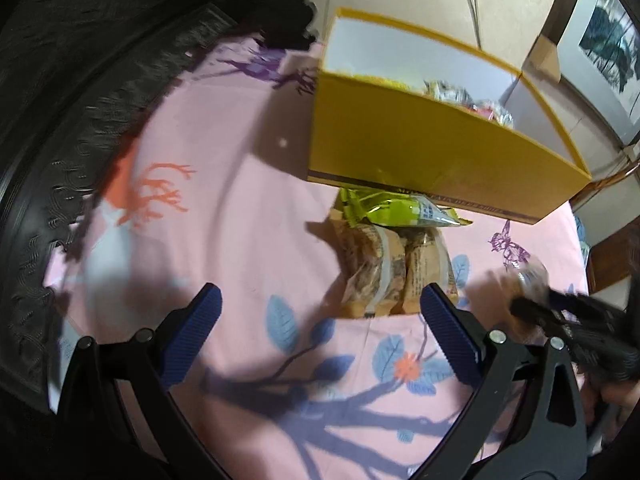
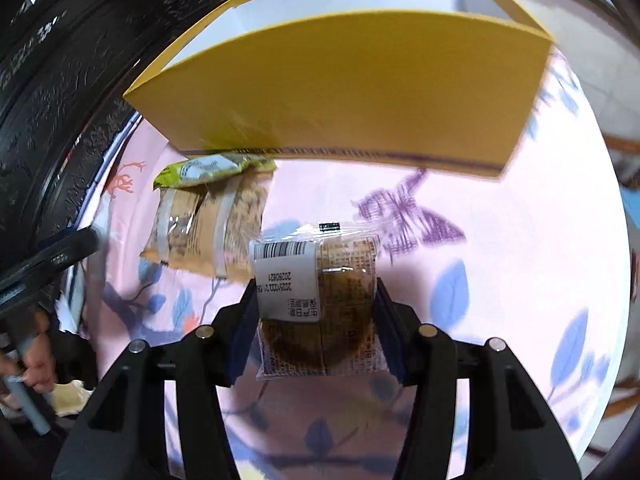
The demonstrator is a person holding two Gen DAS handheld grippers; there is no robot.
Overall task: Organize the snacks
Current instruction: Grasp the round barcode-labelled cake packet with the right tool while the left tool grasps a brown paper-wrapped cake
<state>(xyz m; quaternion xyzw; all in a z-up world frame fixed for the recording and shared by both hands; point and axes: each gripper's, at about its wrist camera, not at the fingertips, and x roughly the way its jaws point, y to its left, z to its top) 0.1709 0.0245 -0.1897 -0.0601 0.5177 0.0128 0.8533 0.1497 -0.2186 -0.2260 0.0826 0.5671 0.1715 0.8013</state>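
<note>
A clear-wrapped cookie pack (image 2: 316, 300) is being clamped in the right gripper (image 2: 316, 304) above the pink sheet (image 2: 500, 264), and should be lifted clear over the yellow box (image 2: 344, 92) wall, while the left gripper (image 1: 320, 312) is being held open, empty.

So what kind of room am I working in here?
Probably a bedroom at home: a pink printed bedsheet serves as the work surface, a framed picture leans by the wall, and a yellow box holds snacks.
</note>
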